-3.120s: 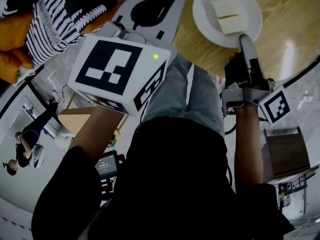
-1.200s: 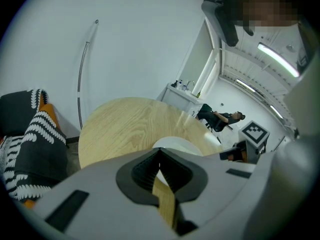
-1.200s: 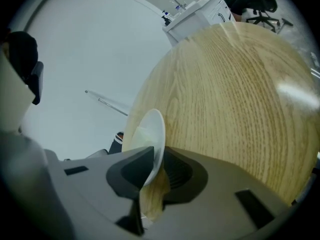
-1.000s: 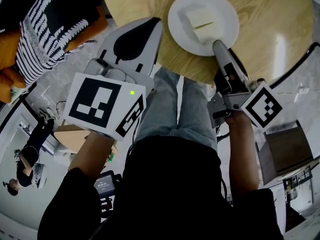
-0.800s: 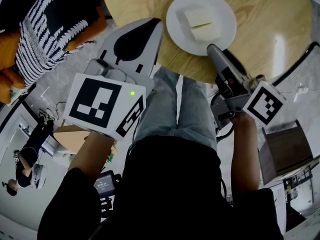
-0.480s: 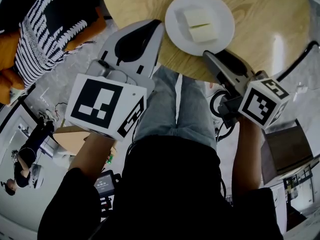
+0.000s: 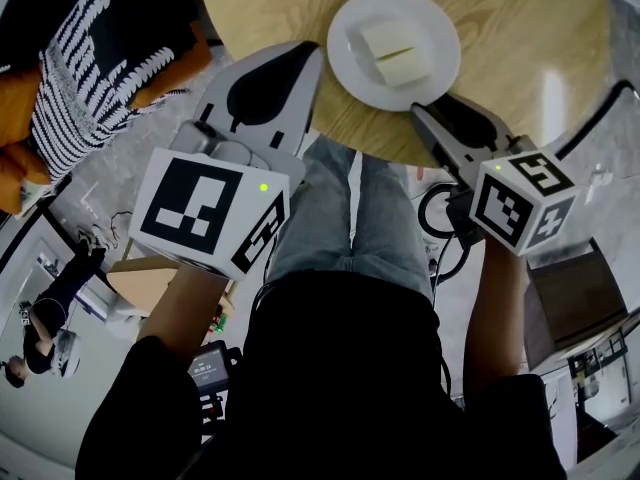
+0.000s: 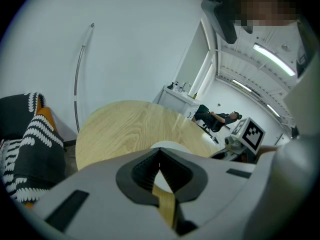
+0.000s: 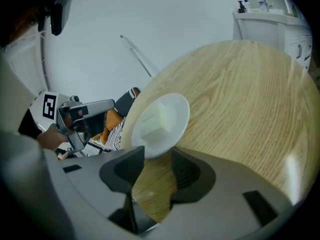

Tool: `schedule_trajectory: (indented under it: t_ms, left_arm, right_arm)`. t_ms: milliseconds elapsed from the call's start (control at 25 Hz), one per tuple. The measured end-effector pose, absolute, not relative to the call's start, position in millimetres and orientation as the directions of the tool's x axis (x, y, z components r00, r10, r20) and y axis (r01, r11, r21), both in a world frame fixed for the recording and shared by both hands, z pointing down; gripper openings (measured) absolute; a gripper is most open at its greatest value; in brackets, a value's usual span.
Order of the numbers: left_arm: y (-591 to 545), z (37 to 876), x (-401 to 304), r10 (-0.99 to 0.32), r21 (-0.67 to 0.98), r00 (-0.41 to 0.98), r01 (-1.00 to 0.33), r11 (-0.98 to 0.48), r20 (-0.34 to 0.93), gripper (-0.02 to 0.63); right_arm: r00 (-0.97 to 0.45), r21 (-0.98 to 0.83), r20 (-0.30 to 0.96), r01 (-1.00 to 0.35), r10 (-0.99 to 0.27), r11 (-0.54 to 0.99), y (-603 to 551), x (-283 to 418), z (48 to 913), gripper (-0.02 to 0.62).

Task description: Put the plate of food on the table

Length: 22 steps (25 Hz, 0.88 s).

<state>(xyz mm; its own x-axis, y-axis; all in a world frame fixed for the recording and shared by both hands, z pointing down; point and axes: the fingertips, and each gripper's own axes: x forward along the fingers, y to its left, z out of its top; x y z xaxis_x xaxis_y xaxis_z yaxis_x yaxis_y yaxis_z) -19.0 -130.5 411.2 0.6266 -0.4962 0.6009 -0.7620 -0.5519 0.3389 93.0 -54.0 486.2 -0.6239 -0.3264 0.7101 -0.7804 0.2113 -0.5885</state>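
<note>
Two pale blocks of food (image 7: pixel 392 50) sit side by side on the white plate (image 7: pixel 437 68), and the plate rests flat on the round wooden table (image 7: pixel 520 28), close to the edge nearest the person. In the right gripper view the plate (image 9: pixel 177 111) lies just past the jaw tips with its blocks (image 9: pixel 152 121) undisturbed and bare wood (image 9: pixel 240 99) all around it.

Just beside the plate's near rim is the right gripper (image 7: pixel 437 113). Its jaws have just been opening and now stand wide apart. Only the tabletop and the plate's near rim show in the gap between them (image 9: pixel 152 164), and neither pad presses on the rim. It has let go.

Farther to the left, the left gripper (image 7: pixel 305 53) hovers over the table edge, apart from the plate. Its jaws (image 8: pixel 160 151) meet at the tips with nothing caught between them, so it is clenched on nothing and seems to have no part in this step.

Judging by how things lie, the placing is done and the step in hand is the release. The next move calls for drawing the right gripper straight back toward the person with the jaws kept wide. The rim is so near the tips that a sideways swing or an early closing could nudge the plate along the wood.
</note>
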Motion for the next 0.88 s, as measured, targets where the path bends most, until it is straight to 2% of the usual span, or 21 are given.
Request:
schedule_trajectory:
  t_ms: [640, 880]
  left_arm:
    - [-134, 391, -12, -0.516, 0.321, 0.626, -0.763, -0.561, 0.585, 0.008]
    - [-134, 380, 1, -0.519, 0.307, 0.630, -0.757, -0.577, 0.577, 0.008]
  right_arm:
    - [-0.596, -0.592, 0.699, -0.792, -0.396, 0.147, -57, 111, 475, 0.172]
    - [-0.544, -0.543, 0.695, -0.826, -0.470, 0.153, -67, 122, 457, 0.110]
